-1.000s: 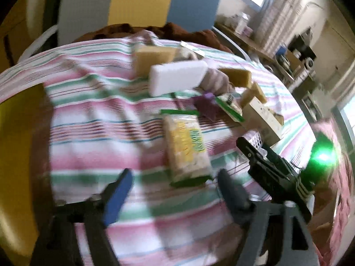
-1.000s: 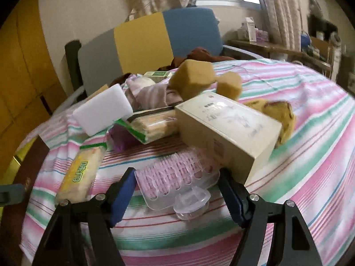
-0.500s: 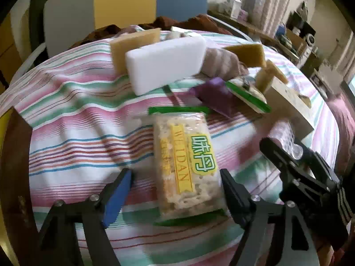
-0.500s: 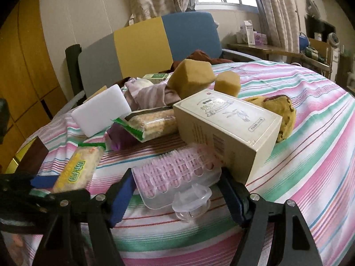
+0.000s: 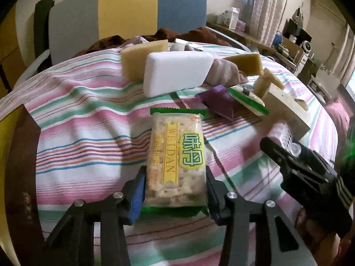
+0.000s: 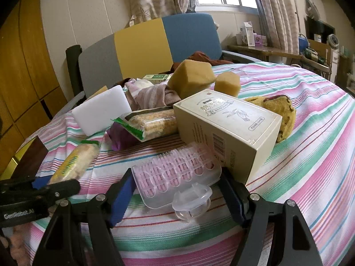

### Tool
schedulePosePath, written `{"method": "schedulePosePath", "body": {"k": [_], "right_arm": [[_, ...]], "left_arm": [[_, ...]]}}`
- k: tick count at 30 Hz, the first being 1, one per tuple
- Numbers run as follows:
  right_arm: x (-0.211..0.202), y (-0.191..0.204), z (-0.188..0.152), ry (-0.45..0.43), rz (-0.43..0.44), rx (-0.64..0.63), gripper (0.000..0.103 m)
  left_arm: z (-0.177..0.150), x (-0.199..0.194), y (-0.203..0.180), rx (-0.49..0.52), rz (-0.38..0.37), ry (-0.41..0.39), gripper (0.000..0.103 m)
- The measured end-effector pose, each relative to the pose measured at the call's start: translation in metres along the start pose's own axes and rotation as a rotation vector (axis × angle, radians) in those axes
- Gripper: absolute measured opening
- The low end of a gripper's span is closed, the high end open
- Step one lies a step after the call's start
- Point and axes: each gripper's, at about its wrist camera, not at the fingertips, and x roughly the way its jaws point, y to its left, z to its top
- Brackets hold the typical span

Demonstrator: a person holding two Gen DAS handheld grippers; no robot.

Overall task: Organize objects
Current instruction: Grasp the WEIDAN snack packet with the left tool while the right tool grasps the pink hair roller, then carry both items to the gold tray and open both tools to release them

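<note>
A striped bench (image 5: 88, 115) holds clutter. The left claw (image 5: 175, 190) pinches a cracker packet (image 5: 175, 155) lying flat; squeezing may crush it. The right claw (image 6: 177, 192) gapes around a pink tray (image 6: 175, 173), gripping nothing.

The cracker pack (image 5: 175, 159) has a shiny see-through plastic wrap. The striped tablecloth (image 5: 88, 119) is soft, wrinkly cloth. The white sponge block (image 5: 177, 73) looks smooth and dull. The box (image 6: 226, 122) is smooth cardboard. The pink brush (image 6: 175, 173) is clear plastic
</note>
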Motion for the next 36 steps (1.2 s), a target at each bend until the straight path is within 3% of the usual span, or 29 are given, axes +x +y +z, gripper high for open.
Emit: {"method": "schedulePosePath", "body": {"k": [7,15,23,30,36], "right_arm": [[0.0,0.005,0.0,0.002,-0.024,-0.018,0.074],[-0.003,0.005,-0.002,-0.004,-0.026,-0.023,0.074],[-0.018,0.026,-0.012,0.046,-0.012,-0.036,0.074],[-0.041,0.052,-0.012,0.078,0.159,0.099,0.073],[-0.066,0.108,-0.007,0.071,0.311,0.037,0.073]], "left_arm": [[-0.017,-0.022,0.014,-0.046,-0.05,0.013,0.048],[-0.038,-0.061,0.02,-0.1,-0.132,-0.027,0.048],[-0.043,-0.098,0.03,-0.068,-0.114,-0.101,0.048],[-0.055,-0.138,0.063,-0.107,-0.063,-0.177,0.048],[-0.076,-0.163,0.108,-0.201,-0.001,-0.198,0.048]]}}
